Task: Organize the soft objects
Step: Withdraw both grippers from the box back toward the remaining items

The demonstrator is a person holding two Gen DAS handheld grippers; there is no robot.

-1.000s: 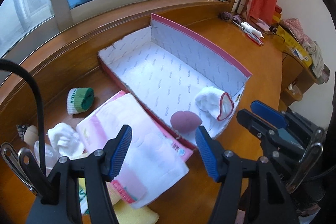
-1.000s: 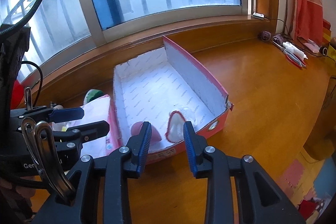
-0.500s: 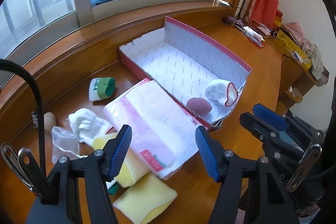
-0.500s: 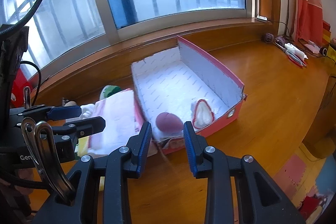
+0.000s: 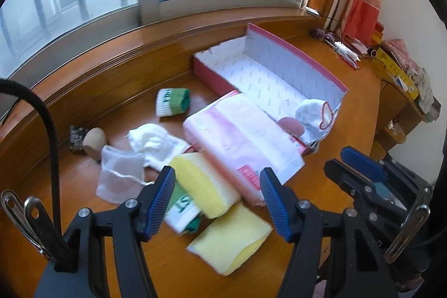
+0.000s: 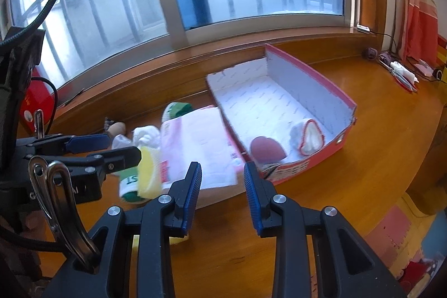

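A red open box (image 5: 296, 60) (image 6: 329, 91) holds a maroon puff (image 5: 292, 125) (image 6: 266, 148) and a white sock with red trim (image 5: 314, 112) (image 6: 307, 134) at its near end. Left of it lie a pink-white pack (image 5: 240, 136) (image 6: 195, 144), two yellow sponges (image 5: 204, 183) (image 5: 232, 239), green-white socks (image 5: 173, 101) (image 5: 184, 211), a white sock (image 5: 152, 143) and a mesh pouch (image 5: 120, 176). My left gripper (image 5: 216, 201) is open and empty above the sponges. My right gripper (image 6: 222, 192) is open and empty in front of the pack and box.
All sits on a wooden sill-side table (image 6: 377, 130) under a window. A beige round object (image 5: 95, 138) lies at far left. Yarn and small items (image 5: 338, 46) sit at the back right corner. A cluttered side shelf (image 5: 402, 74) stands to the right.
Both grippers have pulled back and left from the box. The sponges, socks and pouch have come into the left wrist view. Both stay open and empty.
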